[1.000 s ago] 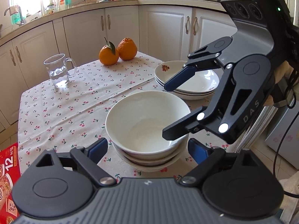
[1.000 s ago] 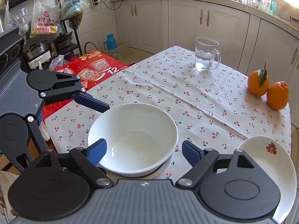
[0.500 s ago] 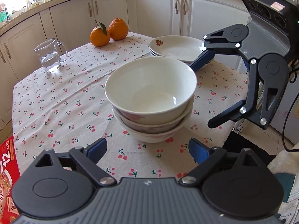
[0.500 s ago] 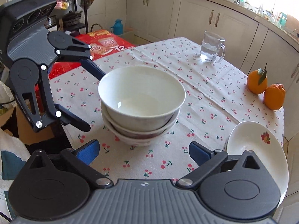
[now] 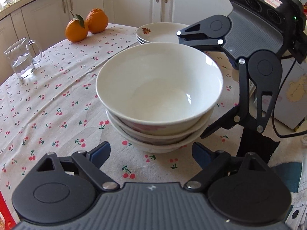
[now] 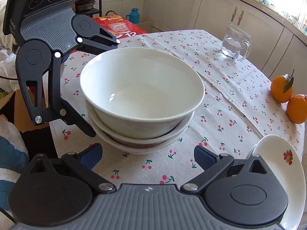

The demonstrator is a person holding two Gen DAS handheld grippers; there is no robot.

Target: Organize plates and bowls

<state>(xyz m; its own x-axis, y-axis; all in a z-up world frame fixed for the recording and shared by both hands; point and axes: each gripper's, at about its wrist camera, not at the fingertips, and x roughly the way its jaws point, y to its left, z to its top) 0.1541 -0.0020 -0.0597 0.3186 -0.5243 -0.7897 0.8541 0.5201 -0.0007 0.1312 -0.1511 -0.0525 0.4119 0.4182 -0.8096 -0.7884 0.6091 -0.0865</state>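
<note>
1. Bowls: found three, white, nested in one upright stack on the cherry-print tablecloth, close to the near edge of the table.
2. Plates: found them stacked just behind the bowls, the top one with a small red flower print; could not tell if the two stacks touched.
3. Left gripper: found it spread wide, pointing steeply down at the bowl stack. Jaws just been closing a little, with the base of the stack lying ahead of the blue pads and partly between them; saw no pad pressing on it.
4. Right gripper: found it spread as wide as it goes, jaws just been opening, coming at the stack from the opposite side. Saw nothing pinched.
5. Seen from the other camera, each tool had one finger behind the far rim and one low beside the bottom bowl. Could not tell if the low fingers touched the bowl.
6. Elsewhere: two oranges side by side near the far edge, a glass mug with water well apart from the bowls, a red carton beyond the table.
</note>
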